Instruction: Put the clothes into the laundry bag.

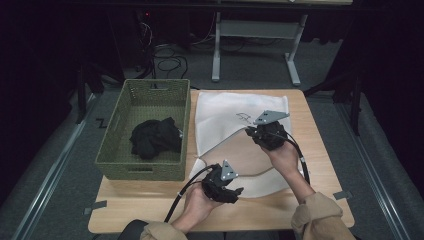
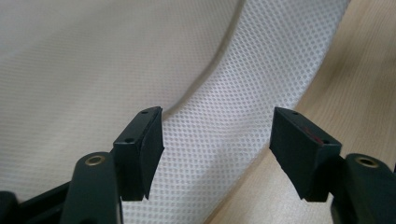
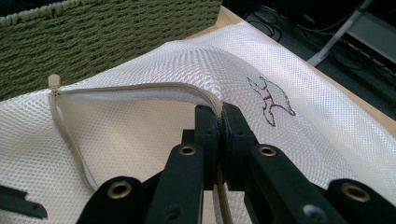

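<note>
White mesh bag [image 1: 235, 117] lies flat on the tabletop, beside a green basket [image 1: 145, 127] at the left edge. It has a beige zipper along its open mouth and a small dark drawing. Right gripper [image 3: 218, 122] is closed on the zipper edge. Left gripper [image 2: 217, 147] stands open over the mesh, holding nothing.

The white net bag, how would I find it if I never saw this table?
Look at the light wooden table, then right of the green woven basket. The white mesh laundry bag lies flat there, its zipper edge pinched up by the right gripper. A small dark animal drawing marks it; the basket holds black cloth.
</note>
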